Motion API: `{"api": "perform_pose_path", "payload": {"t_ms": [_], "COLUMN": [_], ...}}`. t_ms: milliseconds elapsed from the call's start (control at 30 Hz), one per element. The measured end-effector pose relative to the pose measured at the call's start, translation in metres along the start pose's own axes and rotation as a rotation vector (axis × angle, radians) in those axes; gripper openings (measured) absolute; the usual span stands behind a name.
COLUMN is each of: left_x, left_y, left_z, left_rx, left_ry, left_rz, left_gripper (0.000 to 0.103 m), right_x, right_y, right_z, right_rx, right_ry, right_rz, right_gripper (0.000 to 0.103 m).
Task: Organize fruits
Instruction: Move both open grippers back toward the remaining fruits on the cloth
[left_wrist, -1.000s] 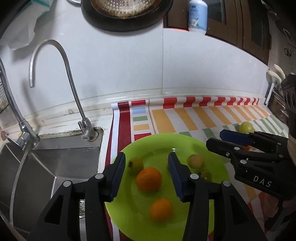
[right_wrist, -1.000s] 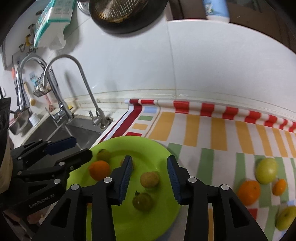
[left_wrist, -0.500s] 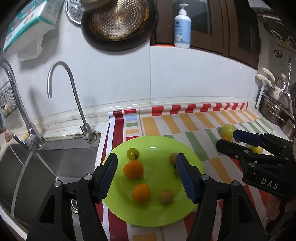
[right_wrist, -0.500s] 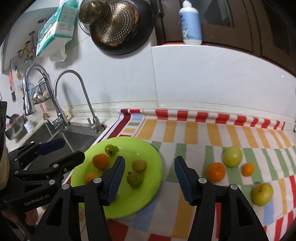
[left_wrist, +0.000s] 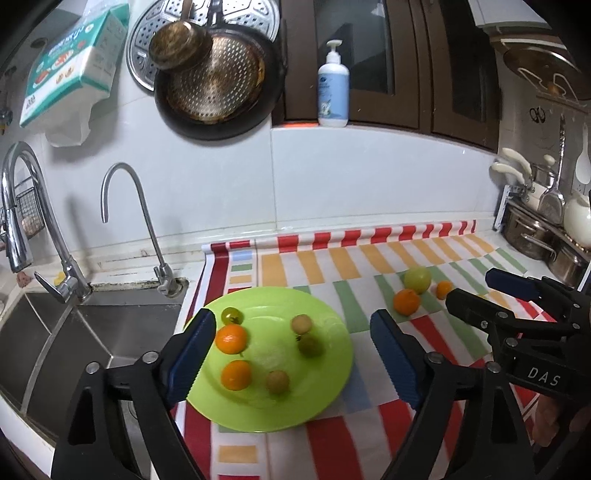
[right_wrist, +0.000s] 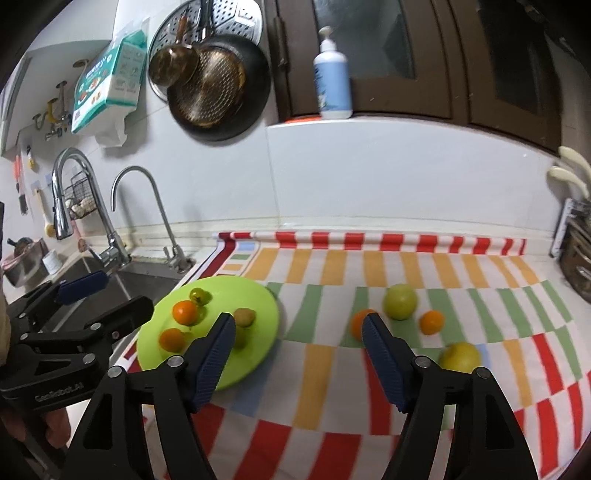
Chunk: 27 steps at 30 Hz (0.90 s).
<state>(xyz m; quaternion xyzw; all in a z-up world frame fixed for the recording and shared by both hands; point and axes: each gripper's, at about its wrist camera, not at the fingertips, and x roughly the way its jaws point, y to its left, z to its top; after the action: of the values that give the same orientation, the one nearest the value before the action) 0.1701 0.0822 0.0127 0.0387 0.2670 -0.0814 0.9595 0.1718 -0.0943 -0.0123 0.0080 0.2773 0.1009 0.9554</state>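
Note:
A lime green plate (left_wrist: 332, 369) (right_wrist: 266, 306) lies on the striped mat beside the sink and holds several small fruits, among them two oranges (left_wrist: 231, 338) (right_wrist: 184, 312). On the mat to its right lie a green apple (left_wrist: 417, 277) (right_wrist: 399, 301), an orange (left_wrist: 406, 301) (right_wrist: 357, 323), a small orange (left_wrist: 444, 289) (right_wrist: 431, 321) and a yellow fruit (right_wrist: 460, 356). My left gripper (left_wrist: 293, 352) is open and empty, raised above the plate. My right gripper (right_wrist: 298, 349) is open and empty, raised above the mat between plate and loose fruit.
A steel sink (left_wrist: 55, 343) with two taps (left_wrist: 147, 229) sits left of the plate. Pans hang on the white wall (left_wrist: 214, 77). A soap bottle (left_wrist: 333, 88) stands on the ledge. Pots (left_wrist: 535, 236) stand at the right end of the counter.
Both grippers have pulled up and back from the plate, and their jaws have opened wider. The fruits on the plate and mat have not moved.

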Motion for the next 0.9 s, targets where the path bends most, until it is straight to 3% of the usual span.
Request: {"api": "perform_pose_path", "payload": {"t_ms": [133,500,900], "left_x": [-0.010,-0.019,0.009], "left_y": [-0.018,-0.066,-0.099], "left_z": [0.000,0.003,0.013], "left_rx": [-0.002,0.016,0.081], "left_ry": [-0.026,-0.065,-0.047], "left_rz": [-0.001,-0.023,-0.077], "left_gripper": [0.095,0.098,0.097], "right_x": [-0.018,-0.050,-0.048], "right_y": [-0.017,-0.066,-0.107], "right_z": [-0.002,-0.009,-0.012], "right_rx": [0.007,0.027,0.093], "right_ry": [-0.030,-0.060,-0.056], "right_rz": [-0.034,-0.106,-0.186], "right_gripper": [0.077,0.077,0.077]}}
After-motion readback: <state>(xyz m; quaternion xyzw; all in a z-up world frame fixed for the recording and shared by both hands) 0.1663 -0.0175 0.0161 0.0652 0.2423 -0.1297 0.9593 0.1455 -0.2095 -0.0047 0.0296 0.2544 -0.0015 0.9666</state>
